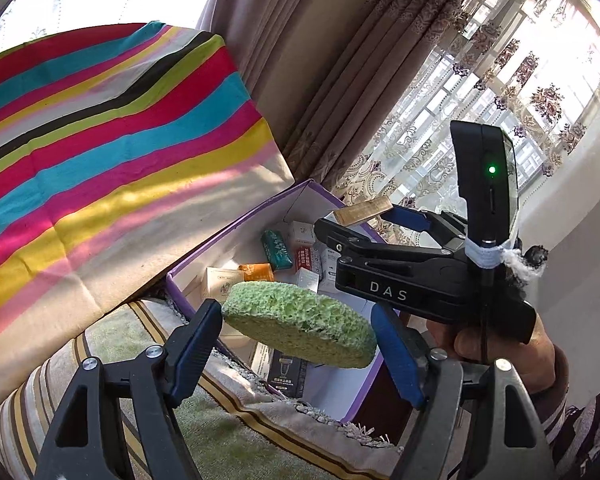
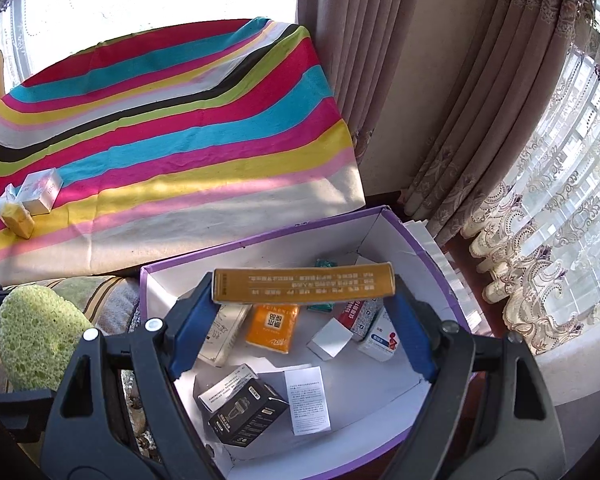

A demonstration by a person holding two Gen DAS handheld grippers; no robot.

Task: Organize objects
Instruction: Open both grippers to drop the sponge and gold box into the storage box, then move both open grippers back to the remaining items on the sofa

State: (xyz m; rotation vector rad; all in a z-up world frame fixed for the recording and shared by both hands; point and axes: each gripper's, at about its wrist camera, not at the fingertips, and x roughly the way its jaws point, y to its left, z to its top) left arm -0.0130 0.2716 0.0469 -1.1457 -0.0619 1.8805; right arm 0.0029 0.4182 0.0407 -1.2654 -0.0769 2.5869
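Purple-rimmed cardboard box [image 2: 260,236] lies directly beneath and ahead of the right gripper [image 2: 303,286], its white interior open to view. Right gripper is closed on a long yellow carton [image 2: 303,287], blue pads pressing both ends, carton held level above the box. Contents below it: an orange packet [image 2: 273,327], a white carton [image 2: 225,334] to its left, a small white box [image 2: 330,343], a red-and-white box [image 2: 358,316], a blue-and-white box [image 2: 380,340], a teal packet [image 2: 324,265] partly hidden behind the carton, a black product box [image 2: 248,414] nearest the tool, and a printed leaflet [image 2: 307,400] beside it.

Left gripper [image 1: 300,330] is clamped on a green sponge [image 1: 300,324], both pads touching its edges; the sponge hangs over the near-left rim of the box.

Beyond the box, a striped cloth [image 2: 172,128] covers a raised surface; a white box [image 2: 40,192] and a yellow packet [image 2: 18,216] rest touching at its far left. Curtains [image 2: 380,60] hang behind.
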